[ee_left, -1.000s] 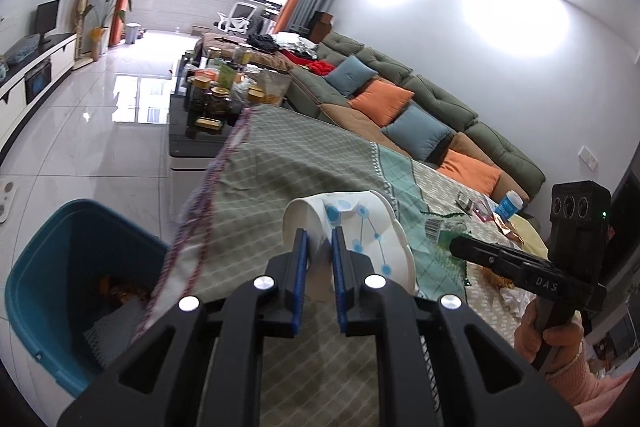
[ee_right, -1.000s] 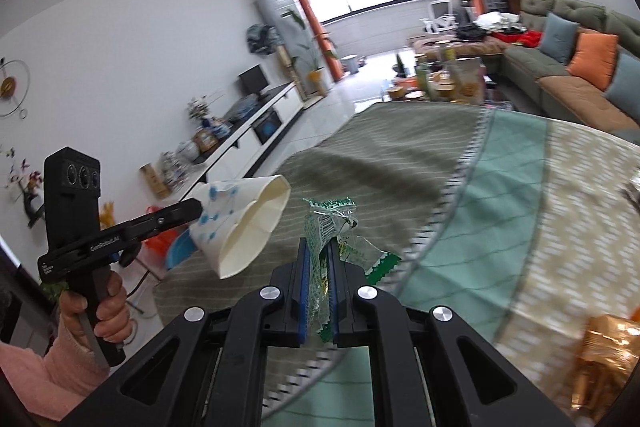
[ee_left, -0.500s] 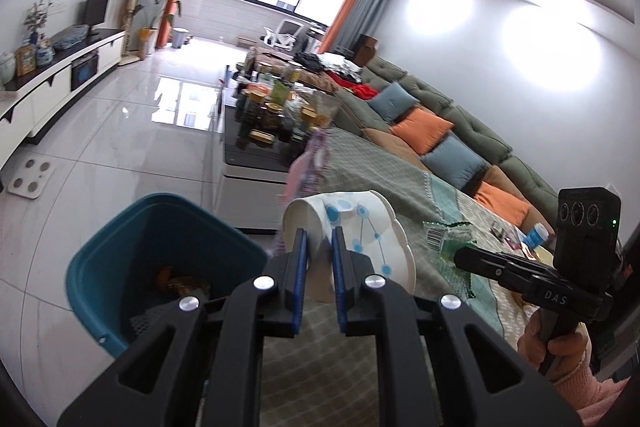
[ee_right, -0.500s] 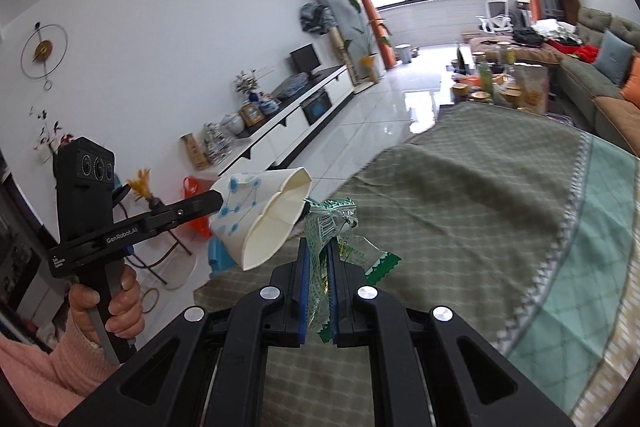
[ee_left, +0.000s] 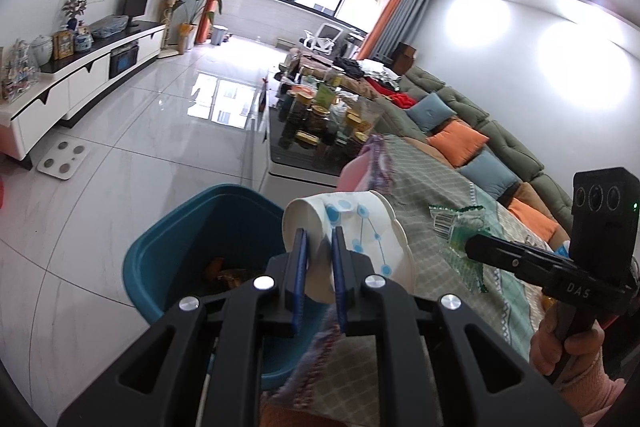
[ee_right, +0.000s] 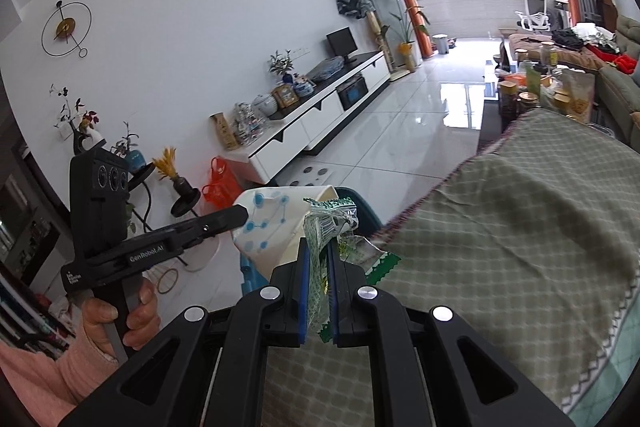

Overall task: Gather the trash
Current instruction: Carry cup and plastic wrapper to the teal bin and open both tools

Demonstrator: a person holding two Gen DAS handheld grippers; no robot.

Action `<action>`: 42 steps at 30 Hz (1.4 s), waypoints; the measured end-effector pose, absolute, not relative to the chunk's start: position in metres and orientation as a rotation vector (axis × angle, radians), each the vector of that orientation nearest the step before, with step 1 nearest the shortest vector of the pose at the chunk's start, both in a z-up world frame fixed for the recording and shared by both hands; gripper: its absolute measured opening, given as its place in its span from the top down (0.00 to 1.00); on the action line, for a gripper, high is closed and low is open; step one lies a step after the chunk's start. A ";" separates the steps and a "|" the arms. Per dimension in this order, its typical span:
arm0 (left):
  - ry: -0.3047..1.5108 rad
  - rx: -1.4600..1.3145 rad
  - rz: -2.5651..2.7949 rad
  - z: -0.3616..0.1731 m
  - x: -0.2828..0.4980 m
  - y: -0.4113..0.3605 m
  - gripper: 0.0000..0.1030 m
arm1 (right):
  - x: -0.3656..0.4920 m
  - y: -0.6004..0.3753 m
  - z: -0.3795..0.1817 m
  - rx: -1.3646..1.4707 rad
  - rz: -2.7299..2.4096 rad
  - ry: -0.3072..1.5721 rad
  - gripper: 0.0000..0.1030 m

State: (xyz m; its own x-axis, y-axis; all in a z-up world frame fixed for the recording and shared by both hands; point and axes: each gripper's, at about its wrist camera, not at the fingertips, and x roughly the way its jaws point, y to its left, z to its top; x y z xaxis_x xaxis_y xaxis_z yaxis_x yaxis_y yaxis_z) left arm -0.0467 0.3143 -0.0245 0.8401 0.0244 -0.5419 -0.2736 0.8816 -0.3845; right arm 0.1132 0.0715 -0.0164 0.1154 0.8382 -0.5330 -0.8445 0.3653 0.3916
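My left gripper (ee_left: 319, 239) is shut on a crushed white paper cup (ee_left: 360, 227) with blue dots, held at the table's left edge beside the teal bin (ee_left: 176, 247). The bin stands on the floor and holds some orange scraps. My right gripper (ee_right: 318, 251) is shut on a crumpled green and clear plastic wrapper (ee_right: 328, 227). In the right wrist view the left gripper (ee_right: 240, 215) carries the cup (ee_right: 268, 227) just left of the wrapper, with the bin's rim (ee_right: 360, 203) behind them. In the left wrist view the right gripper (ee_left: 472, 247) holds the wrapper (ee_left: 452, 231) over the cloth.
A green checked cloth (ee_right: 520, 235) covers the table. A low black table (ee_left: 320, 131) crowded with jars and packets stands beyond it, with a green sofa (ee_left: 480, 131) on the right. White TV cabinet (ee_right: 320, 115), a scale (ee_left: 62, 159) and an orange bag (ee_right: 222, 183) line the tiled floor.
Both grippers have swung left from over the cloth toward the table's edge, keeping cup and wrapper. The teal bin has come nearer, now directly beside the cup.
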 end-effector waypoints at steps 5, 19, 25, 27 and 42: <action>0.563 -0.486 0.197 -0.030 -0.050 0.326 0.87 | 0.113 0.091 -0.019 -0.015 1.264 0.797 0.92; 0.600 -0.514 0.262 -0.049 -0.047 0.348 0.87 | 0.113 0.142 -0.026 -0.076 1.300 0.834 0.92; 0.623 -0.524 0.288 -0.057 -0.043 0.351 0.87 | 0.120 0.158 -0.038 -0.091 1.284 0.867 0.92; 0.630 -0.528 0.298 -0.060 -0.042 0.351 0.87 | 0.121 0.162 -0.043 -0.089 1.281 0.884 0.92; 0.696 -0.568 0.320 -0.083 -0.024 0.360 0.86 | 0.134 0.180 -0.063 -0.086 1.239 0.975 0.75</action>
State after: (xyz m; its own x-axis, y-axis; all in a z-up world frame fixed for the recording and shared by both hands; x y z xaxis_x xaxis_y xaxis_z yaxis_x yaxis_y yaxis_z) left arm -0.0238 0.3598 -0.0834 0.7283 0.0902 -0.6793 -0.4564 0.8032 -0.3827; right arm 0.1345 0.1798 -0.0626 -0.0049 0.7508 -0.6605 -0.8183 0.3766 0.4342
